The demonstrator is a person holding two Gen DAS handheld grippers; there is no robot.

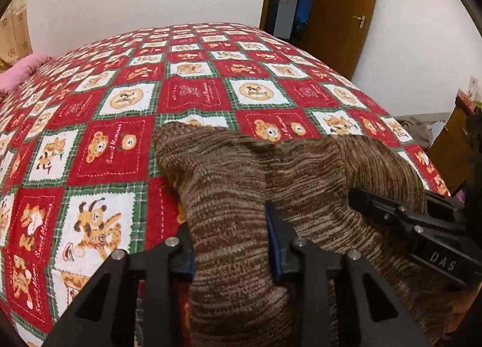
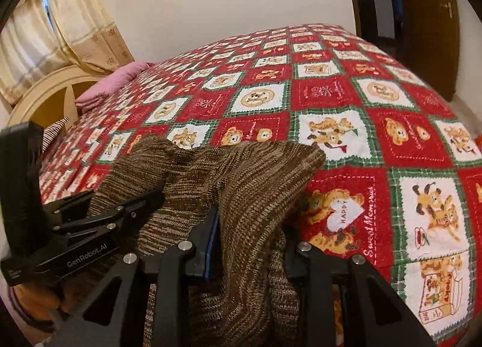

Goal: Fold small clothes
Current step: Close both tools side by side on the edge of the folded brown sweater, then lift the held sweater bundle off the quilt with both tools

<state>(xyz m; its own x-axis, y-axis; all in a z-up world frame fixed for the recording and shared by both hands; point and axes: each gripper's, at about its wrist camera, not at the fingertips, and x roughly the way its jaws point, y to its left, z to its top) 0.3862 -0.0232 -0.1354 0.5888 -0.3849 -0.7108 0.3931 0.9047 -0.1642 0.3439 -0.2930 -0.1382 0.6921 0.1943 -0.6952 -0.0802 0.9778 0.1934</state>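
Both tongs clamped on the brown knit garment (image 1: 301,172): my left tongs (image 1: 232,244) and right tongs (image 2: 250,244) each pinch a bunched fold. Garment hangs lifted over the near edge of the bed's red checked quilt (image 1: 120,148).

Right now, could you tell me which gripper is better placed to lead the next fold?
Neither clearly: the left gripper and right gripper each clamp a side of the brown knit garment, so both should probably move together.
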